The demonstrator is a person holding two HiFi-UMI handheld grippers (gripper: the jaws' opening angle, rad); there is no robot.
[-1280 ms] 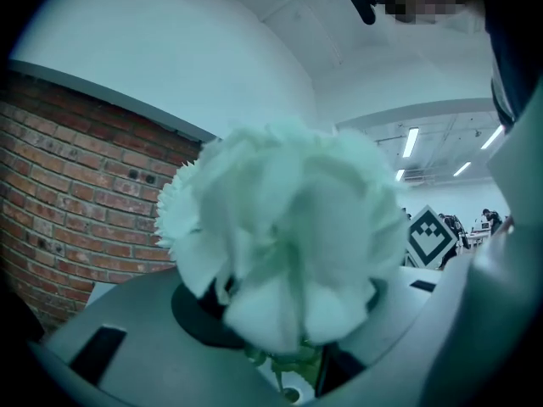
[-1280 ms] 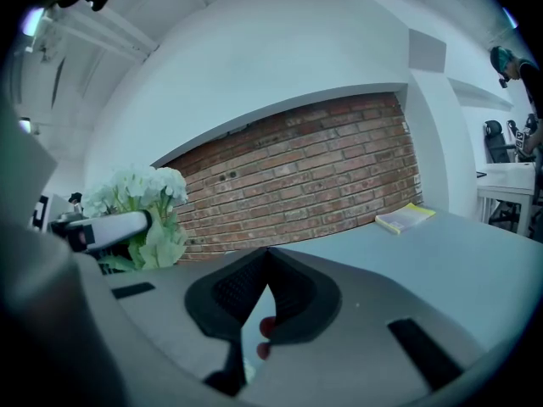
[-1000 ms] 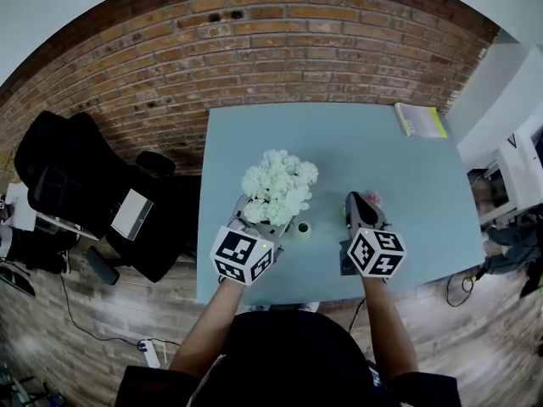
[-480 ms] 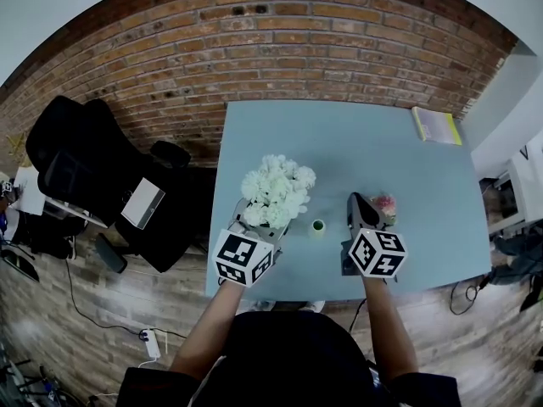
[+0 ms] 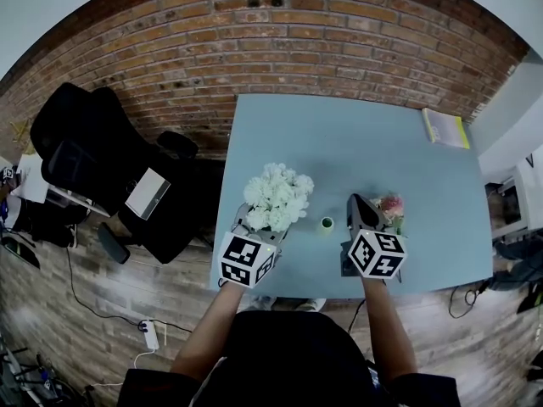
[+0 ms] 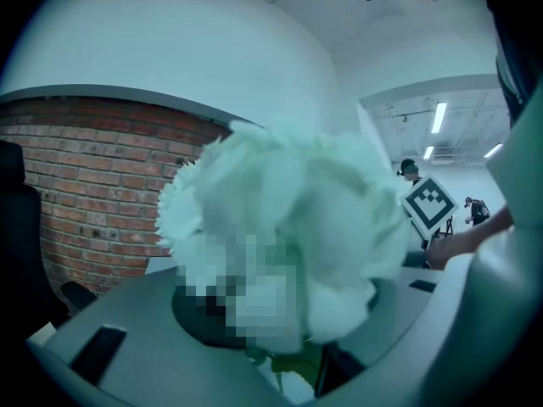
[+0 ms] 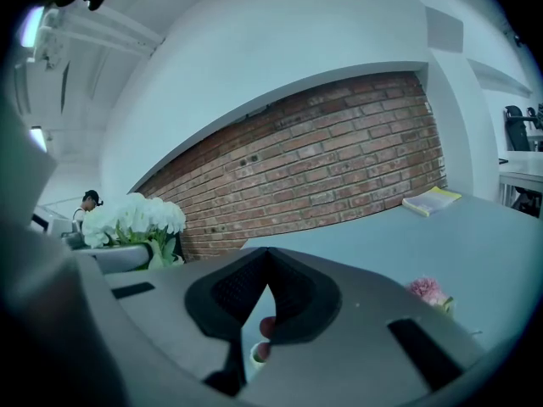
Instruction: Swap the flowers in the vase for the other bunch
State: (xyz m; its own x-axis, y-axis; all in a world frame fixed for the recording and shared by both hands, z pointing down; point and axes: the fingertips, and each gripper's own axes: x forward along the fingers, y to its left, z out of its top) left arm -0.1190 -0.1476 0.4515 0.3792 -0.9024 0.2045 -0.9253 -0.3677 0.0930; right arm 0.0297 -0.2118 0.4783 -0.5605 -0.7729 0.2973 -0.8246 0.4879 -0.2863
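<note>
With the small green vase (image 5: 327,225) seemingly empty on the near worktop (image 5: 356,142), the left gripper (image 5: 261,231) pinched the white bunch (image 5: 276,197) at near left, the right gripper (image 5: 356,203) was pressed together on nothing, and the pink bunch (image 5: 392,205) lay just right of it, so refilling probably remained.

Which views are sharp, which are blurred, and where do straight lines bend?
Head view: sharp, but fisheye bends the brick wall and the table edges. Left gripper view: the white flowers sit very close and look soft. Right gripper view: the wall is sharp, bowed into an arch.
</note>
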